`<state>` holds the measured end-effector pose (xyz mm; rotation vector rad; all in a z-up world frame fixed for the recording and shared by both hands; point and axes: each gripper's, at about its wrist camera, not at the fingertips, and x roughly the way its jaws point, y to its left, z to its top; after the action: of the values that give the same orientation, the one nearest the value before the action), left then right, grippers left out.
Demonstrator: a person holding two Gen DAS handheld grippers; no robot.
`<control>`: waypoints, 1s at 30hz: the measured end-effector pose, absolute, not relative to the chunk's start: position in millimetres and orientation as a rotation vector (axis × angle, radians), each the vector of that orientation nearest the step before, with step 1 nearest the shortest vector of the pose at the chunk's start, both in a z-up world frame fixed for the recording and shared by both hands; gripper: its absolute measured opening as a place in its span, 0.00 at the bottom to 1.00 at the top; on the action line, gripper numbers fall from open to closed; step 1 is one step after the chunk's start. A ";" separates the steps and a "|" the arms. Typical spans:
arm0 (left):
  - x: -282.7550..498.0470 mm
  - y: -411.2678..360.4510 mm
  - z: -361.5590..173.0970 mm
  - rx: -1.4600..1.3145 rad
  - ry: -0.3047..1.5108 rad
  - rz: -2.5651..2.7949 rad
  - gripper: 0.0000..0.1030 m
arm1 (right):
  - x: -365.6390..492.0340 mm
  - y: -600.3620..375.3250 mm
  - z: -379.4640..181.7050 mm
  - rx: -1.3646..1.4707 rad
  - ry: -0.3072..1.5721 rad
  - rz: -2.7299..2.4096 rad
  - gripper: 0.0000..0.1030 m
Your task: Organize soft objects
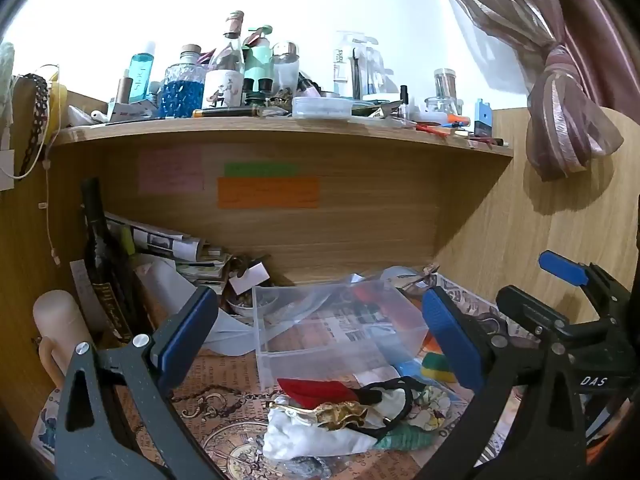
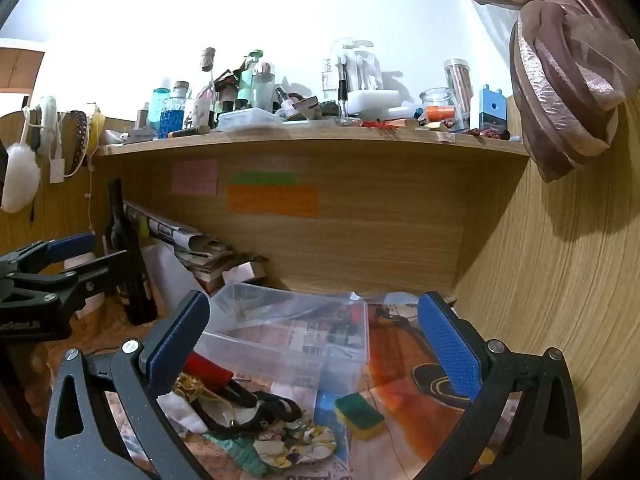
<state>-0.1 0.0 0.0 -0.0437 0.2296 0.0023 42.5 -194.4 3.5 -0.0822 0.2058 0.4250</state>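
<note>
Nearest to us in the left wrist view, our left tool (image 1: 318, 334) stands wide open with nothing between its blue pads, held above a heap of soft things (image 1: 340, 416) on the patterned paper covering the desk (image 1: 224, 432): a white cloth (image 1: 296, 436), a red piece (image 1: 316, 392), a crumpled gold piece (image 1: 332, 414), black hair bands (image 1: 394, 396) and a floral scrunchie (image 1: 430, 408). Just beyond the heap sits a clear plastic box (image 1: 332, 332), open at the top, and to its right, partly behind the tool's finger, a green and yellow sponge (image 1: 436, 364). Our right tool (image 1: 560, 304) shows at the right edge, its jaws parted and empty. A dark wine bottle (image 1: 104, 264) stands at the back left beside stacked newspapers (image 1: 168, 240), and a wooden shelf (image 1: 280, 132) above carries many bottles and jars. From the right wrist view, our right tool (image 2: 316, 348) is likewise spread wide and grips nothing; the same heap of soft things (image 2: 248, 412) lies low between its fingers, toward the left one, with the sponge (image 2: 360, 416) just to its right and apart from it. We see the clear plastic box (image 2: 296, 336) directly behind them, and our left tool (image 2: 68, 256) at the left edge, open, near the wine bottle (image 2: 128, 256). A knotted mauve curtain (image 2: 568, 92) hangs at the upper right.
</note>
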 end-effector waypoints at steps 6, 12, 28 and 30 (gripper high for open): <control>2.0 3.8 -2.1 -0.047 0.231 0.005 1.00 | 42.8 -194.5 3.5 -0.083 0.210 0.425 1.00; 2.2 6.2 -3.3 -0.045 0.237 -0.001 1.00 | 44.0 -197.3 2.4 -0.081 0.214 0.422 1.00; 4.4 -0.6 -6.6 -0.028 0.247 -0.005 1.00 | 42.7 -193.4 2.6 -0.076 0.219 0.426 1.00; 4.3 -1.4 -6.9 -0.027 0.246 -0.005 1.00 | 42.3 -192.4 2.5 -0.074 0.220 0.424 1.00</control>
<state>4.3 -1.4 -6.9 -0.0268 0.2459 -0.0049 42.3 -192.4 2.5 -0.0741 0.2202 0.4239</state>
